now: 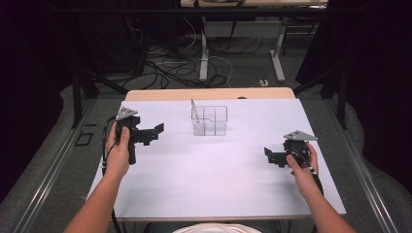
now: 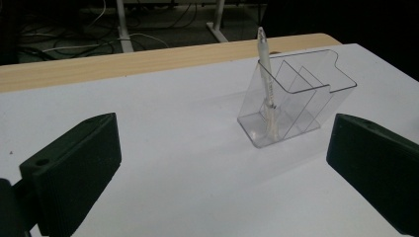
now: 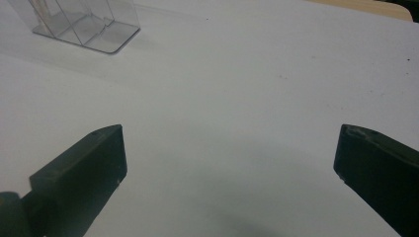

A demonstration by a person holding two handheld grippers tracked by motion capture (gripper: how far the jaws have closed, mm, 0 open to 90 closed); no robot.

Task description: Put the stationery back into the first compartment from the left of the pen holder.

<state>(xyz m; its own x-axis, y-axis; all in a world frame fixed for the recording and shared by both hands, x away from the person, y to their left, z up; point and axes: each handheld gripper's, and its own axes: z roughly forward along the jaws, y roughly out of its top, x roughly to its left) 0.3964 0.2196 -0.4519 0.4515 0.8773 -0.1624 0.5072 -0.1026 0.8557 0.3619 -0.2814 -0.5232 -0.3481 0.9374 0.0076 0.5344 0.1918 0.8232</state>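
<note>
A clear plastic holder (image 1: 210, 121) with several compartments stands at the middle back of the white tabletop (image 1: 218, 170). A pale pen (image 1: 195, 110) leans upright in its left end. My left gripper (image 1: 156, 131) is held above the table's left side, pointing right toward the holder, jaws open and empty. In the left gripper view, the holder (image 2: 296, 98) and pen (image 2: 267, 84) stand well beyond the wide-apart jaws of the gripper (image 2: 223, 143). My right gripper (image 1: 270, 156) rests low at the right, open and empty (image 3: 228, 148), with the holder (image 3: 84, 24) far off at the upper left.
A wooden strip (image 1: 209, 93) borders the table's far edge. Beyond it are floor cables (image 1: 184, 68) and the legs of another table (image 1: 278, 58). Dark curtains close in both sides.
</note>
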